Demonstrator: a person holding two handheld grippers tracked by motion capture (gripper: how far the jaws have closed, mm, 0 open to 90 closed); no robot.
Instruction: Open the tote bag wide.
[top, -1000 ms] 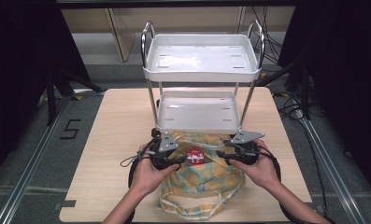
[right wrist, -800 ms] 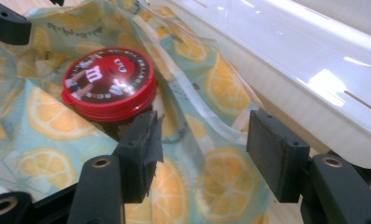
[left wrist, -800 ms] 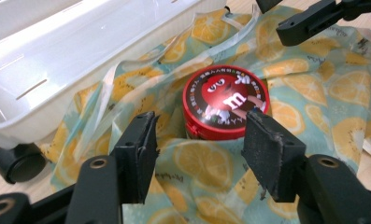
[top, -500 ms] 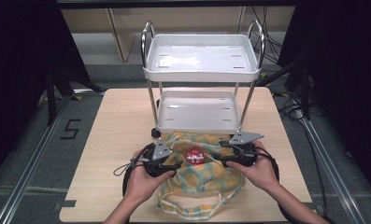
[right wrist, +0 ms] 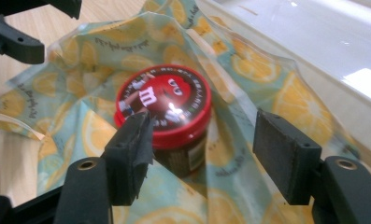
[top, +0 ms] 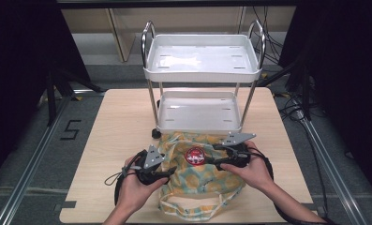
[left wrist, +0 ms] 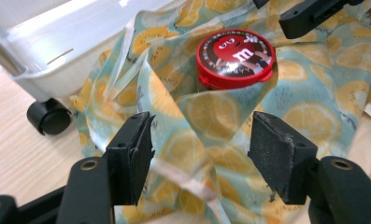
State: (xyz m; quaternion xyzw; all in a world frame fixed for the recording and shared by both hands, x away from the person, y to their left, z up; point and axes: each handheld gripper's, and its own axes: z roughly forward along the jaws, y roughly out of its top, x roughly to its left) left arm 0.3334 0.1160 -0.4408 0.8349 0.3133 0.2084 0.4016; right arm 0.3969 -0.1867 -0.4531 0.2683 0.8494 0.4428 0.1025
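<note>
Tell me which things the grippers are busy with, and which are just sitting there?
Busy with: lemon-print bag; red-lidded jar standing in it; left gripper and right gripper, jaws open.

Just there: white trolley; wooden table.

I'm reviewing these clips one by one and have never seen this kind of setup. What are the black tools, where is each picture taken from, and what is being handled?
A person holds two hand-held clamps: the left gripper and the right gripper. The high view looks down on the wooden table; each gripper view looks along that tool's own black jaws. On the table stand a white two-shelf cart and a lemon-print bag around a red-lidded jar. Both grippers' jaws have just been opening: bag fabric lies between the left jaws, unpinched, and the right jaws grip nothing.
</note>
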